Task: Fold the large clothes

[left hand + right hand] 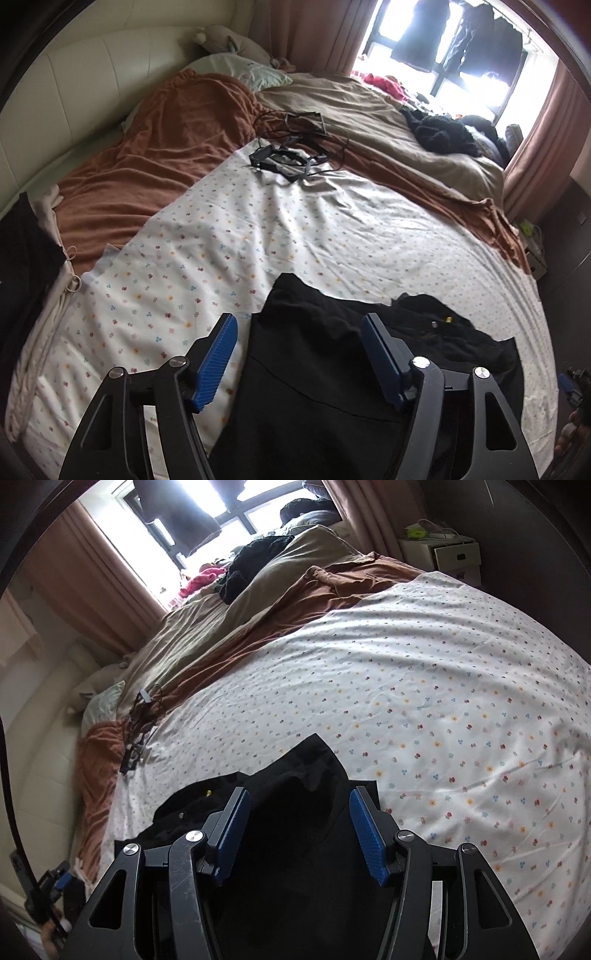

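**Black clothes wait on the bed**

The black clothes (314,362) lie on the flowered sheet (221,229), close to the near edge of the bed. They are partly spread out, maybe so they can be folded flat. The left gripper (299,354) hangs over them with its blue pads wide apart, holding nothing. The right gripper (299,830) does the same. Both look ready to grab the cloth. Black cables (295,151) lie far up the bed.
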